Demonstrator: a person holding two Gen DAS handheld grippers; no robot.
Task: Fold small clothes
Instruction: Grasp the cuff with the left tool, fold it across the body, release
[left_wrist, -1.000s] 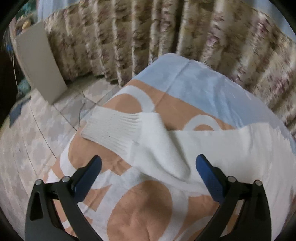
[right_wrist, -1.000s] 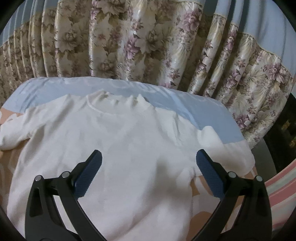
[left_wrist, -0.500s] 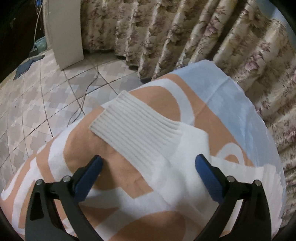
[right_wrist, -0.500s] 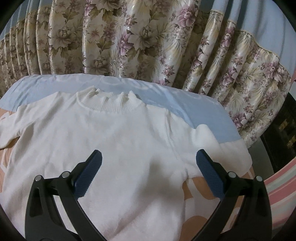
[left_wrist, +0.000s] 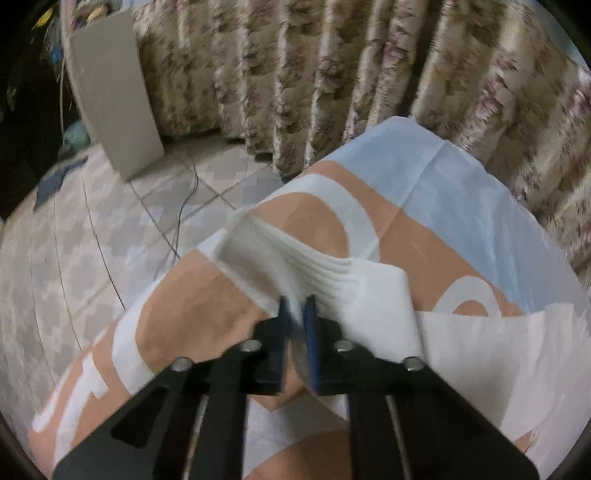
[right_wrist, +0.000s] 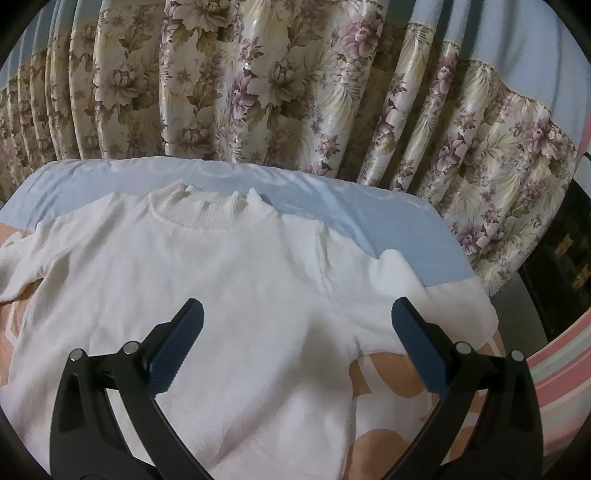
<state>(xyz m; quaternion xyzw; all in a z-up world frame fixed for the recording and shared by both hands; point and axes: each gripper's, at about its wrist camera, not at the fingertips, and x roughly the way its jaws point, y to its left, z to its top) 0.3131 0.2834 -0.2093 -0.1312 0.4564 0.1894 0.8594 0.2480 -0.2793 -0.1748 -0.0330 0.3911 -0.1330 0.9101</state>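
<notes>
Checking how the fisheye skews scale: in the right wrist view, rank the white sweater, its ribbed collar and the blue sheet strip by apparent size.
1. white sweater
2. blue sheet strip, partly hidden under the sweater
3. ribbed collar

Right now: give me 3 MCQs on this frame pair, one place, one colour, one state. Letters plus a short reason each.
1. Where does the left gripper grip the white sweater?
A. collar
B. ribbed sleeve cuff
C. bottom hem

2. What colour is the strip of bed sheet beyond the collar?
A. light blue
B. green
C. black

3. How does the right gripper stand?
A. shut on the collar
B. shut on the sleeve
C. open above the sweater's body

Key: 1 B, the left wrist view shows the blue pads pinched on the ribbed cuff. 2 A, pale blue cloth lies between the collar and the floral curtain. 3 C, its fingers are spread wide with nothing between them.
</notes>
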